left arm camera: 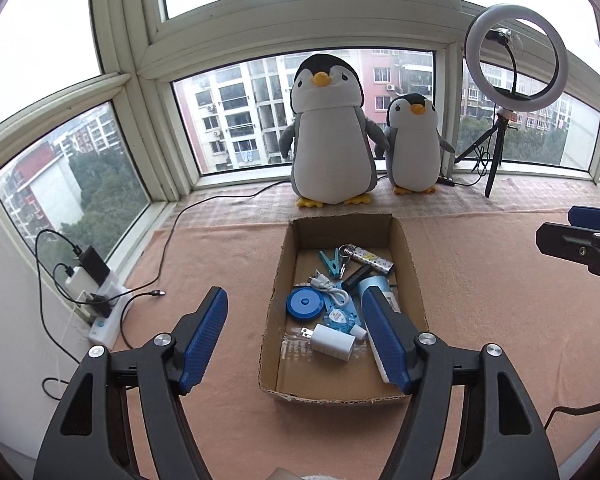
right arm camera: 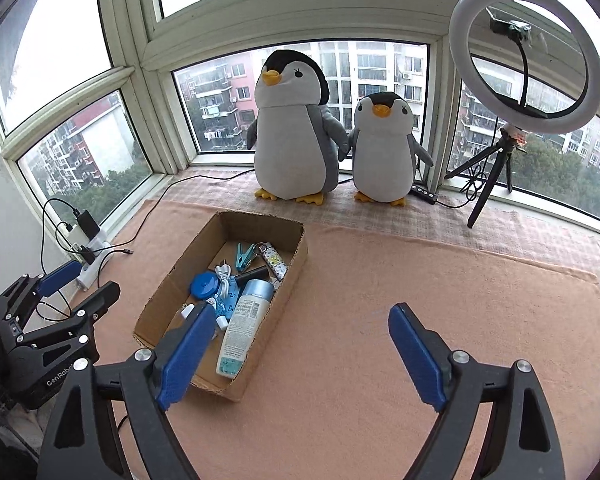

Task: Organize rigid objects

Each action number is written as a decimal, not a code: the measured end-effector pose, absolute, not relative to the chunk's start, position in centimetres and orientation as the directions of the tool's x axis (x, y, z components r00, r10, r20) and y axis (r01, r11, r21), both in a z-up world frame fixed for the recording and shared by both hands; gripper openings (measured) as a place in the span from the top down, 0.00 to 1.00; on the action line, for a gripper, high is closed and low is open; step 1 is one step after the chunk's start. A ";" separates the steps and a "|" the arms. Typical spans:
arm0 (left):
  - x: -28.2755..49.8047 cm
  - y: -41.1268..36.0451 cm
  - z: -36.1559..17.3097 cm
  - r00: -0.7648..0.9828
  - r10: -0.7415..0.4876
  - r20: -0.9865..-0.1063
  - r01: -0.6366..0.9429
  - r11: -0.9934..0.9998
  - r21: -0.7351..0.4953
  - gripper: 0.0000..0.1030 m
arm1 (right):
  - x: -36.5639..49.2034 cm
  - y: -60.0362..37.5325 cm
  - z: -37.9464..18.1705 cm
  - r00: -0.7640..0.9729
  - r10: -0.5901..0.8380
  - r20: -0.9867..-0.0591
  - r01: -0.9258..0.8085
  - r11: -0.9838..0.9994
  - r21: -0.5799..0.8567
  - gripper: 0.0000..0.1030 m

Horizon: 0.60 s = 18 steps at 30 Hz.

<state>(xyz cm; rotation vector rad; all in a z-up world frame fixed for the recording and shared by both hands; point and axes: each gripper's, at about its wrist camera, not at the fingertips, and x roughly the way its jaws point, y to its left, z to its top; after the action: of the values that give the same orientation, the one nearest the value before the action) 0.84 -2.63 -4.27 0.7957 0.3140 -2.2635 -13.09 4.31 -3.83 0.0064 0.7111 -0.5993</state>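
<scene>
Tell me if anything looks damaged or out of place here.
The brown cardboard box has ragged, torn rims, and a loose black cable plug lies on the pink cloth. Otherwise nothing stands out.

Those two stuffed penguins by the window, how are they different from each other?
The large grey-and-white plush penguin stands clearly taller and wider than the small grey-and-white plush penguin on its right. In the right wrist view the large one's orange beak turns toward the left, while the small one faces forward. Both stand upright side by side on the checked cloth by the window, with black heads, white bellies and orange feet; their near flippers look to meet.
</scene>
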 end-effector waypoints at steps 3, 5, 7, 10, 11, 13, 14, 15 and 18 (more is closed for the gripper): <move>1.0 -1.9 -3.9 -0.561 -0.543 -0.625 0.694 -0.720 0.001 0.30 | -14.2 4.9 -3.6 0.600 -0.542 -0.588 0.539 0.817 -0.203 0.15; 1.0 -1.5 -4.0 -0.559 -0.538 -0.631 0.696 -0.718 -0.006 0.30 | -14.8 5.1 -3.7 0.592 -0.566 -0.574 0.554 0.803 -0.220 0.15; 1.1 -1.2 -4.0 -0.551 -0.542 -0.635 0.704 -0.711 -0.004 0.30 | -15.4 5.2 -3.8 0.586 -0.584 -0.562 0.570 0.790 -0.226 0.15; 1.7 -1.3 -3.9 -0.545 -0.549 -0.634 0.717 -0.696 -0.014 0.30 | -16.3 5.0 -4.0 0.582 -0.588 -0.561 0.585 0.783 -0.212 0.15; 1.8 -1.2 -3.8 -0.543 -0.553 -0.632 0.722 -0.692 -0.014 0.26 | -16.6 4.9 -4.1 0.581 -0.589 -0.561 0.590 0.780 -0.209 0.15; 2.1 -1.1 -3.6 -0.542 -0.562 -0.625 0.728 -0.685 -0.016 0.24 | -17.1 4.8 -4.1 0.577 -0.599 -0.556 0.601 0.772 -0.208 0.15; 2.1 -1.1 -3.4 -0.541 -0.566 -0.622 0.731 -0.682 -0.016 0.24 | -17.3 4.8 -4.1 0.576 -0.602 -0.553 0.605 0.769 -0.207 0.15; 2.2 -1.1 -3.3 -0.542 -0.569 -0.619 0.734 -0.679 -0.018 0.24 | -17.4 4.7 -4.0 0.577 -0.603 -0.551 0.607 0.768 -0.205 0.15; 2.4 -1.0 -2.8 -0.547 -0.577 -0.607 0.741 -0.670 -0.031 0.24 | -17.7 4.8 -3.8 0.583 -0.607 -0.540 0.613 0.765 -0.198 0.15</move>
<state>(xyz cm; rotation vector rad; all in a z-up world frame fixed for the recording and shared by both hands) 2.45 -1.04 -2.83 0.7328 0.3667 -2.2159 -17.73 4.81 -3.84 0.0104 0.6267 -0.7122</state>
